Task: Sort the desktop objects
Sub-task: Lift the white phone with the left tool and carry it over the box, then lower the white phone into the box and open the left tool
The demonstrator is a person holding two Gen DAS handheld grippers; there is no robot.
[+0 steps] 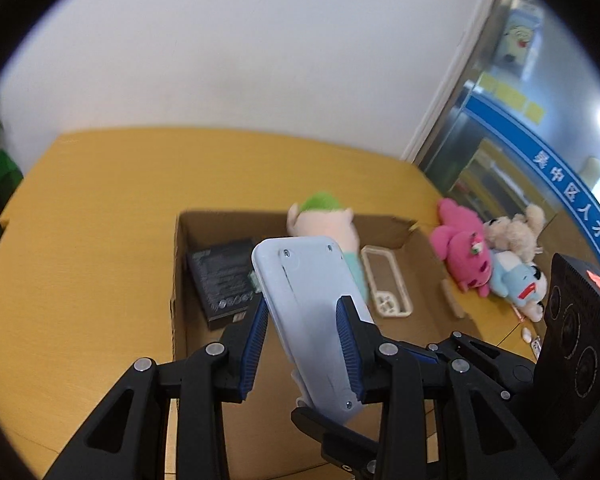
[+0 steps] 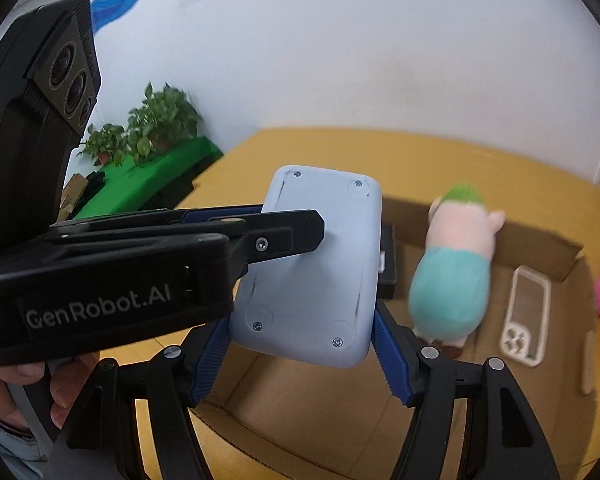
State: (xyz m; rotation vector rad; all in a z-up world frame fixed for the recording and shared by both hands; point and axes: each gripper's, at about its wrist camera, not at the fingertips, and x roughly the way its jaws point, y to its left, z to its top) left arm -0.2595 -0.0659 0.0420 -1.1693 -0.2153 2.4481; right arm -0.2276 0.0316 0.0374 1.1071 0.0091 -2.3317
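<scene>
Yellow tabletop under a plain white wall is our working surface, with an open cardboard box lying on it. We begin at our two tongs, which meet on one object: a pale blue flat device, back side up with small screws at its corners. Our left gripper has its blue ribbed pads pressed on the device's long edges, so it is clamped on it. Our right gripper brackets the lower end of the same device, its pads touching or very nearly touching the sides; we judge it closed on it too, as in a handover.

Beyond the device, inside the box, we see a black packet at the left, a clear phone case lying flat at the right, and a green-haired plush doll between them. Outside the box, just beside its right wall, rest a pink plush and a beige plush on a blue-and-white one.

To do this step well, we should let only one gripper release, and only once the other's hold is sure. Then we lower the device over the bare cardboard near the front, clear of the doll and the phone case, and let go low so it does not drop.
</scene>
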